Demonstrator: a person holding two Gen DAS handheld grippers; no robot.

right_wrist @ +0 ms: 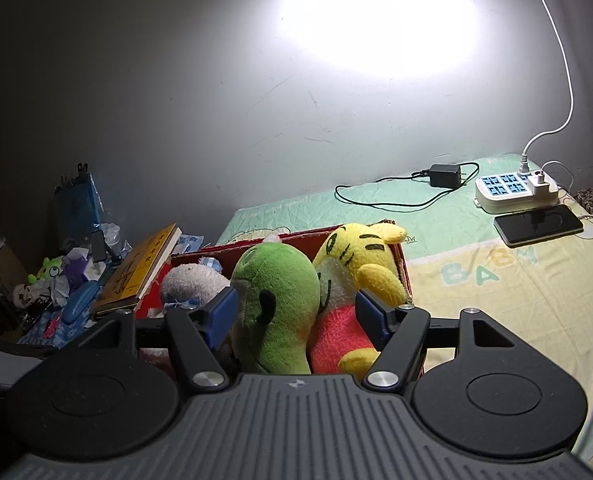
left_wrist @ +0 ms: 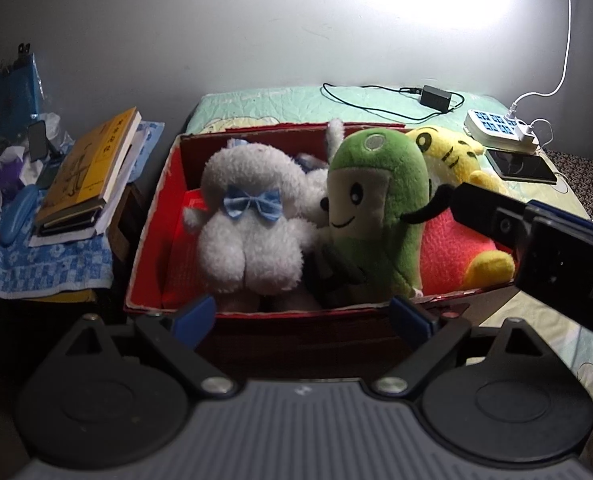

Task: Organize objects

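A red cardboard box (left_wrist: pixel 156 216) stands on the bed and holds several plush toys. A white plush with a blue bow (left_wrist: pixel 252 216) sits at the left, a green plush (left_wrist: pixel 380 208) in the middle, and a yellow tiger plush in a red body (left_wrist: pixel 452 248) at the right. My left gripper (left_wrist: pixel 302 314) is open at the box's near wall with nothing between its fingers. My right gripper (right_wrist: pixel 298 314) is open close over the box (right_wrist: pixel 402 264). The green plush (right_wrist: pixel 280 300) and the yellow plush (right_wrist: pixel 360 264) show between its blue pads, which do not squeeze them. Its black housing (left_wrist: pixel 544 248) reaches in from the right.
A stack of books (left_wrist: pixel 88 176) lies on a cluttered side table with a blue towel (left_wrist: pixel 48 268), left of the box. Behind and right on the bed sheet (right_wrist: pixel 496 300) lie a phone (right_wrist: pixel 538 224), a white power strip (right_wrist: pixel 514 190) and a black charger with cable (right_wrist: pixel 444 176).
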